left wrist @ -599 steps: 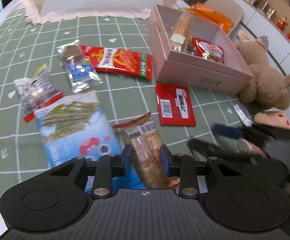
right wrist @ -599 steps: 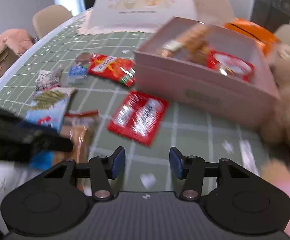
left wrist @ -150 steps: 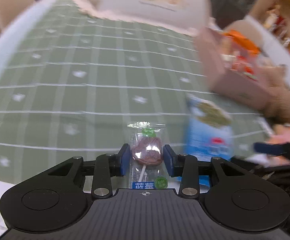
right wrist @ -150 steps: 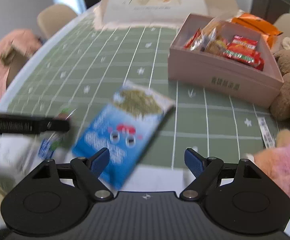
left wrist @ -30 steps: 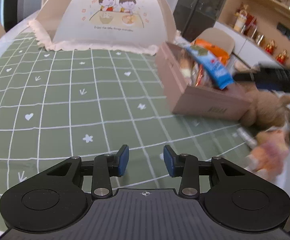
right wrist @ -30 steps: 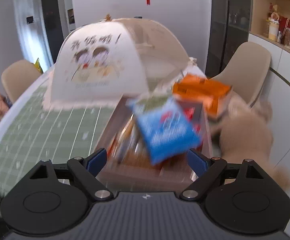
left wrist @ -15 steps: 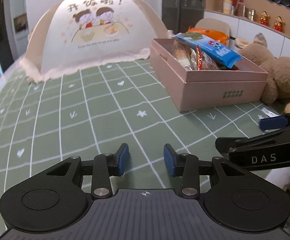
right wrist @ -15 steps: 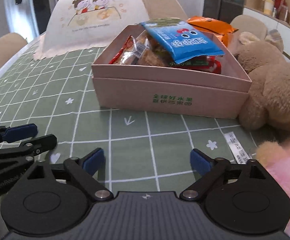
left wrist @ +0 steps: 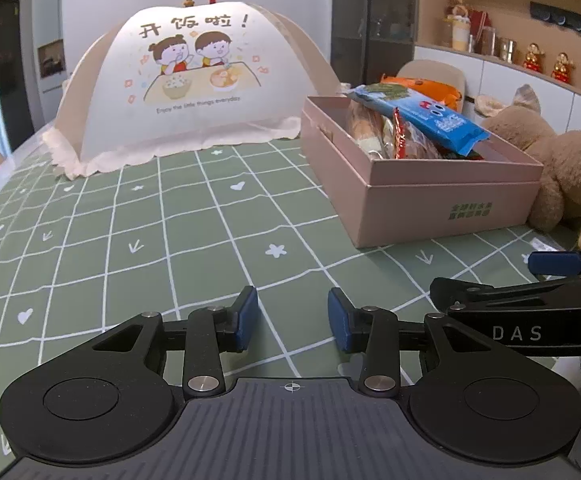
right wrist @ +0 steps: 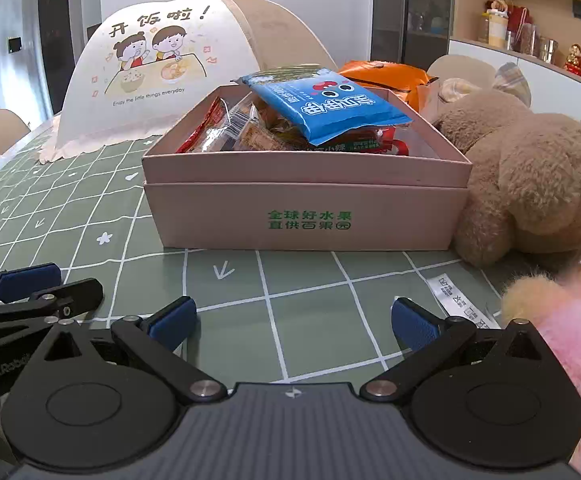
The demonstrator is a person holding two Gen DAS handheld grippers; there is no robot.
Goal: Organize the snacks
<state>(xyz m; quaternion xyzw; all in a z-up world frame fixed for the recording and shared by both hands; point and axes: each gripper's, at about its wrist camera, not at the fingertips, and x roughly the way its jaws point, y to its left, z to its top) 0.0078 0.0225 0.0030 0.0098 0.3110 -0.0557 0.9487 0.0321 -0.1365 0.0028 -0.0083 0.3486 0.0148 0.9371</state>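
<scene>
Two grippers hang low over the green checked tablecloth [right wrist: 298, 280], and neither one has anything in it. The right gripper [right wrist: 293, 320] has its blue-padded jaws spread as wide as they go; they have just been opening, and only bare cloth shows between them. The left gripper [left wrist: 292, 319] is about half open, also with only cloth between its blue pads [left wrist: 246, 318]. In the right wrist view the left gripper is at 9 o'clock; in the left wrist view the right gripper [left wrist: 546, 276] comes in at 3 o'clock.

Snacks are all inside the pink cardboard box [right wrist: 306, 208] with green printed characters on its front wall, which stands at 12 o'clock from the right gripper. A blue foil snack bag [right wrist: 326, 104] lies tilted on top of the pile, higher than the rim, and red wrappers [right wrist: 206, 128] and clear wrappers fill the box under it. A brown plush bear [right wrist: 530, 176] touches the right wall of the box. A white dome-shaped food cover with cartoon children [right wrist: 150, 64] stands behind, at 11 o'clock.
</scene>
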